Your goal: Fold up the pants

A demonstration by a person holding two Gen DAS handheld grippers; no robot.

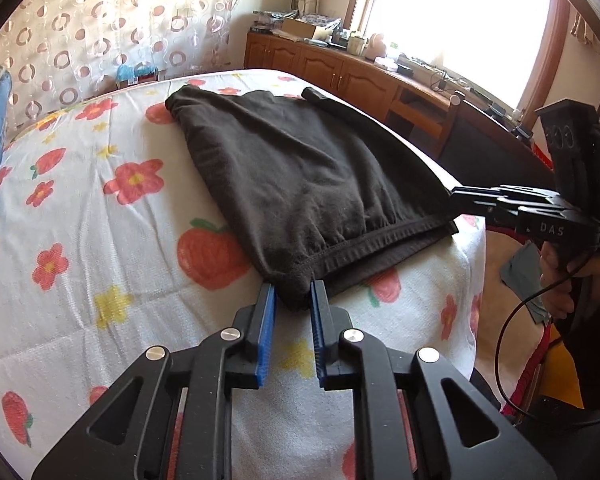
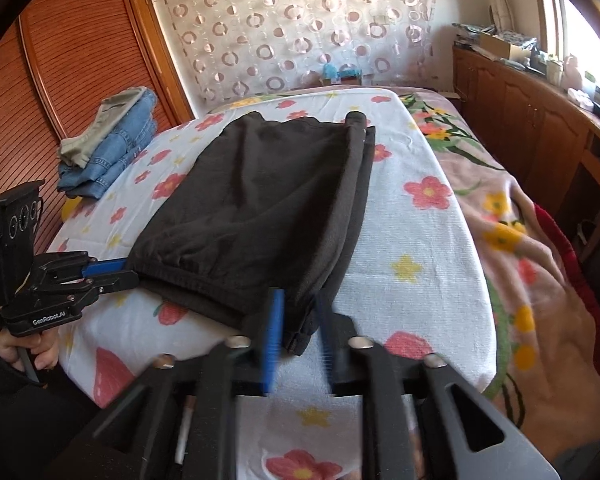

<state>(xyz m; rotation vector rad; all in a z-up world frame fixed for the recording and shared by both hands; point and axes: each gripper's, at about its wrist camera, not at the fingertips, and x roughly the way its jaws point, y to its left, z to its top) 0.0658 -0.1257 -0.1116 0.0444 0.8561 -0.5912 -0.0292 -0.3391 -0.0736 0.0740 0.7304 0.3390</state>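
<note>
Black pants (image 1: 300, 168) lie folded flat on the flowered bed sheet (image 1: 100, 240), waistband toward me. My left gripper (image 1: 294, 296) is shut on the near left waistband corner, its blue pads pinching the bunched fabric. In the right wrist view the left gripper (image 2: 130, 272) bites that same corner of the pants (image 2: 260, 200). My right gripper (image 2: 300, 320) sits at the other waistband corner. Its blurred blue pads stand slightly apart, with the corner lying loose between them. From the left wrist view, the right gripper (image 1: 454, 196) reaches the pants' edge from the right.
A stack of folded jeans (image 2: 112, 140) rests on the bed's far left by a wooden wardrobe (image 2: 80, 60). A pink flowered blanket (image 2: 500, 220) covers the bed's right side. A cluttered wooden cabinet (image 1: 340, 68) runs under the window. A hand (image 1: 556, 280) holds each gripper.
</note>
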